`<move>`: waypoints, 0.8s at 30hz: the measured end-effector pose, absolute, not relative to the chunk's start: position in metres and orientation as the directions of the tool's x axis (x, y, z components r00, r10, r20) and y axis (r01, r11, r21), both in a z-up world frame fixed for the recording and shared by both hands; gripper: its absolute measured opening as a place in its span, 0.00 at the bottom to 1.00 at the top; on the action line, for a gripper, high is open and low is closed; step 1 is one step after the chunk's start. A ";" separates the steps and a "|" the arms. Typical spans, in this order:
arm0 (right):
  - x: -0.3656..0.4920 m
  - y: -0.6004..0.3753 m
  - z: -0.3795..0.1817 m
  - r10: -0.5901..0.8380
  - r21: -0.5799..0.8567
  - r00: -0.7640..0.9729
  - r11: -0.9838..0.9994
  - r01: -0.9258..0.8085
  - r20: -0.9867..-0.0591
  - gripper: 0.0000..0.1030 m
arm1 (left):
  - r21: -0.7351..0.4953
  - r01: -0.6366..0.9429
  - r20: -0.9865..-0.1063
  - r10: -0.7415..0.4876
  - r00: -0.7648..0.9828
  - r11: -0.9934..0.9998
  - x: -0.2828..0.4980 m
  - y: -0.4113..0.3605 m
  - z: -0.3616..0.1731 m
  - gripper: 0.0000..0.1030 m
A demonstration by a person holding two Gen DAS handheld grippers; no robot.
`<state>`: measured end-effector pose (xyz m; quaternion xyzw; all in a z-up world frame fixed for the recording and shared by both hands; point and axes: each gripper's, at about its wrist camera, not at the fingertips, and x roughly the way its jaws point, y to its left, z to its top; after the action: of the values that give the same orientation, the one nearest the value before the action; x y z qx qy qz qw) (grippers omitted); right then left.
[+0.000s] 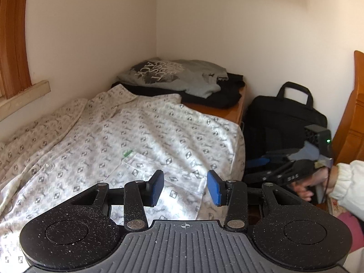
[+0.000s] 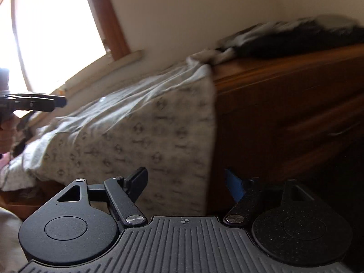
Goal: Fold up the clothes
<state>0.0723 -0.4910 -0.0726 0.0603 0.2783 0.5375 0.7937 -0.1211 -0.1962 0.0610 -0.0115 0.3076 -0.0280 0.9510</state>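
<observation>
1. White patterned shirt (image 1: 127, 141) lies spread across the centre of the left wrist view, on a wooden dresser (image 2: 284, 104); its edge hangs down the dresser front at centre of the right wrist view.
2. Left gripper (image 1: 185, 187), lower centre, hovers above the shirt, jaws wide apart, holding nothing.
3. Right gripper (image 2: 185, 185), lower centre of its view, faces the hanging edge, jaws wide apart, empty. That view is blurred.
4. Folded grey shirt (image 1: 177, 75) sits on dark clothes (image 1: 218, 95), upper centre.
5. Black bag (image 1: 286, 118) stands at right.
</observation>
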 end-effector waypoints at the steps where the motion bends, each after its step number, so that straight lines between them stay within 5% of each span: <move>1: 0.073 -0.488 -0.076 0.894 0.409 0.246 0.397 -0.821 -0.374 0.38 | -0.040 0.047 -0.586 -0.061 0.808 0.998 -0.120 -0.197 0.060 0.45; 3: 0.076 -0.483 -0.081 0.908 0.438 0.205 0.361 -0.823 -0.364 0.04 | -0.038 0.050 -0.590 -0.062 0.805 0.998 -0.119 -0.199 0.059 0.45; 11: 0.049 -0.513 -0.001 0.977 0.508 0.191 0.215 -0.834 -0.100 0.03 | -0.029 0.126 -0.578 -0.119 0.807 0.992 -0.110 -0.224 0.062 0.45; 21: 0.040 -0.442 0.089 0.984 0.334 0.149 0.174 -0.926 -0.097 0.02 | -0.013 0.110 -0.566 -0.098 0.818 0.994 -0.070 -0.235 0.071 0.49; 23: 0.048 -0.436 0.094 0.983 0.340 0.158 0.180 -0.923 -0.091 0.03 | -0.032 0.082 -0.555 -0.086 0.827 0.996 -0.063 -0.224 0.068 0.11; 24: 0.050 -0.430 0.092 0.980 0.338 0.174 0.197 -0.920 -0.096 0.03 | -0.062 0.077 -0.552 -0.098 0.828 0.995 -0.059 -0.217 0.066 0.09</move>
<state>0.0503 -0.4303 0.0919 0.1015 0.1467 0.6255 0.7595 -0.0594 -0.2170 0.0658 -0.0184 0.2897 -0.0457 0.9558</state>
